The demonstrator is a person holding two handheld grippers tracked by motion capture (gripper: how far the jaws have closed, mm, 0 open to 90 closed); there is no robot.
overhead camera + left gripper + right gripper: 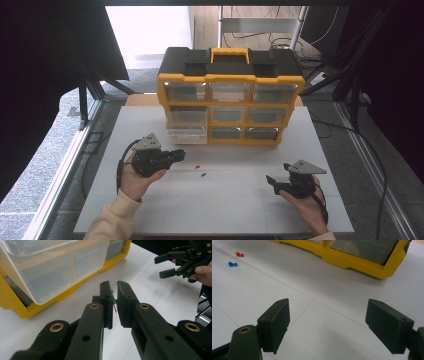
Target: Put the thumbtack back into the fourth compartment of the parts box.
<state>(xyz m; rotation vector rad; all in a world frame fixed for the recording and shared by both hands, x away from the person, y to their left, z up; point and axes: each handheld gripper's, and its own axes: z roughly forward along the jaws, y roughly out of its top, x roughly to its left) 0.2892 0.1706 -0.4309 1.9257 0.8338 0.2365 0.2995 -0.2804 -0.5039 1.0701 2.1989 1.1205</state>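
My left gripper (114, 301) pinched a green pushpin (114, 300) by a thin edge; my right gripper (339, 325) stood wide open, empty. Any slackening risked dropping the pin short of the open drawer (55, 267).

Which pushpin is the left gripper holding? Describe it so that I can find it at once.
Start at the yellow organizer at the back of the white table. In front of its pulled-out bottom-left drawer, the left gripper pinches a green pushpin. The red pushpin and blue pushpin lie loose on the table.
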